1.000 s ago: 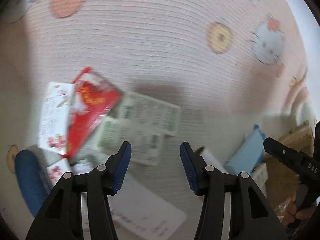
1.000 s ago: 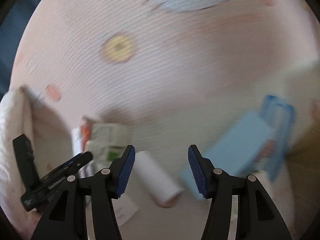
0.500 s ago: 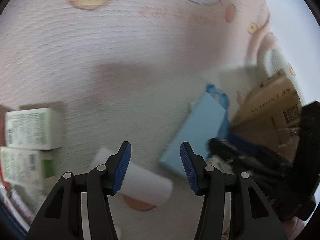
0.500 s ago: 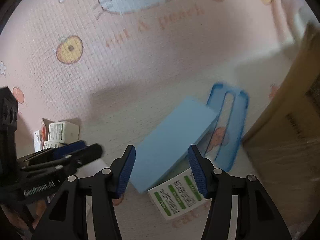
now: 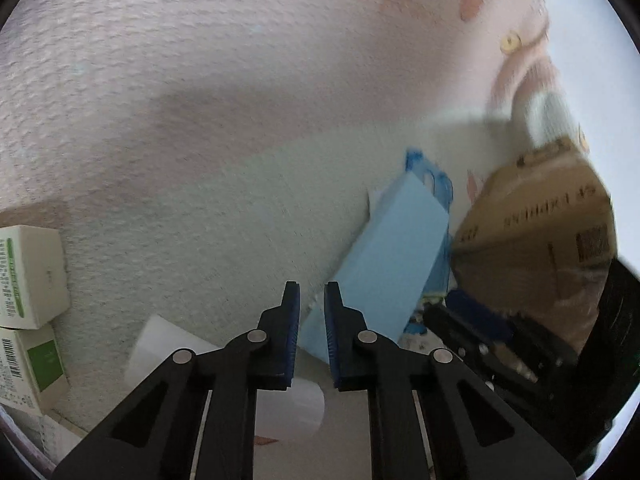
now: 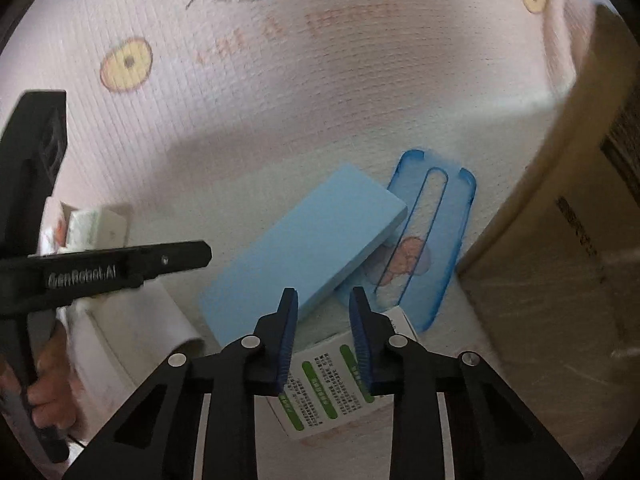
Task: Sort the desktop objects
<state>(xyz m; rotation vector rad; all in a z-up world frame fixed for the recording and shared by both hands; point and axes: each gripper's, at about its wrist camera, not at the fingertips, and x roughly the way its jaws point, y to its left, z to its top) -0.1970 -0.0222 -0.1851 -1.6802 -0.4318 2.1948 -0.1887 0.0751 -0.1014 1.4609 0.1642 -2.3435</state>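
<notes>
My left gripper (image 5: pixel 313 286) hangs over a lying white roll (image 5: pixel 168 344) and the near corner of a light blue box (image 5: pixel 392 248). Its jaws are closing, with a narrow gap and nothing pressed between the pads. My right gripper (image 6: pixel 323 292) is also closing. It stands over a white carton with green print (image 6: pixel 332 384) and the near edge of the light blue box (image 6: pixel 304 252). The carton is wider than the gap and lies below the pads. A clear blue phone case (image 6: pixel 436 240) sticks out from under the blue box.
A brown cardboard box (image 6: pixel 560 260) stands close on the right. Two white cartons with green print (image 5: pixel 28 276) lie at the left edge of the pink cartoon mat (image 5: pixel 240 80). In the right wrist view, a hand (image 6: pixel 44 364) holds the left gripper (image 6: pixel 204 254) at the left.
The left gripper swung right, away from the red packet and cartons to the white roll and blue box. The right gripper sank toward the blue box. Both pairs of jaws narrowed sharply.
</notes>
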